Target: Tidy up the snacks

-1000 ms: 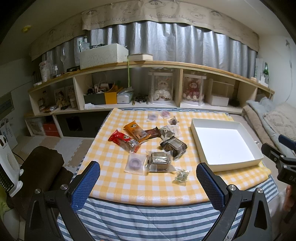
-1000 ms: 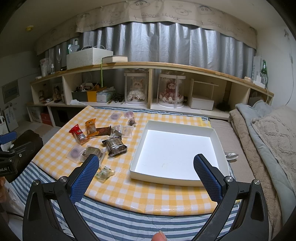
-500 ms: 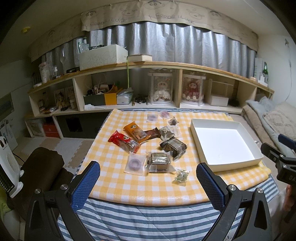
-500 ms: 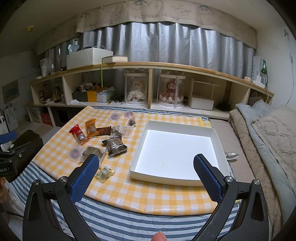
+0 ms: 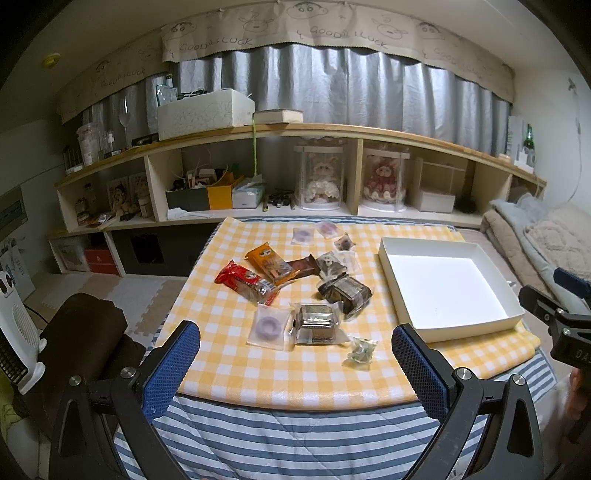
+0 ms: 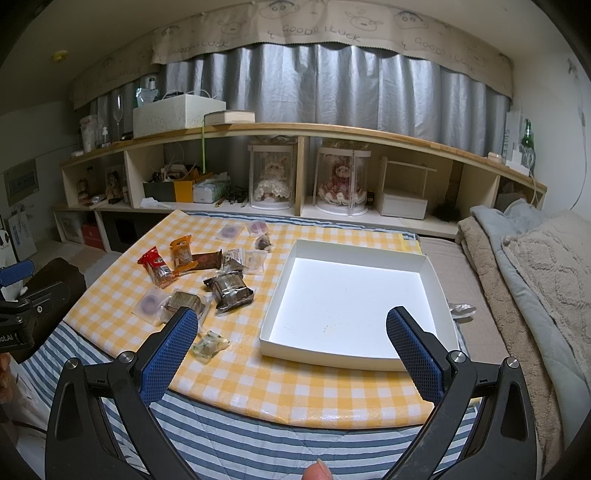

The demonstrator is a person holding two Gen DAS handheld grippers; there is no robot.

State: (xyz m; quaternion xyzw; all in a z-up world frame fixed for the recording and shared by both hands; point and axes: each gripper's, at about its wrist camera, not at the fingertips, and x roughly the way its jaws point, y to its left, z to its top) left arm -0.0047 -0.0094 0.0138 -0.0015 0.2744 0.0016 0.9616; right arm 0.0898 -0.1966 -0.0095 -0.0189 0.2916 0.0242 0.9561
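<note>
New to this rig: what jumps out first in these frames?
The bright, empty white box on the right of the yellow checked tablecloth draws the eye first. Left of it lies a loose scatter of wrapped snacks, led by a red packet and an orange packet. In the foreground, the left claw and right claw are both open and hold nothing.

"GOOD LUCK" is printed repeatedly, among drawn cartoon faces, on the beige fabric valance (image 5: pixel 332 33) above the grey curtains. White letters "DA" are seen on a black tool body (image 5: pixel 570 350) at the right edge. The snack wrappers' print cannot be read.
</note>
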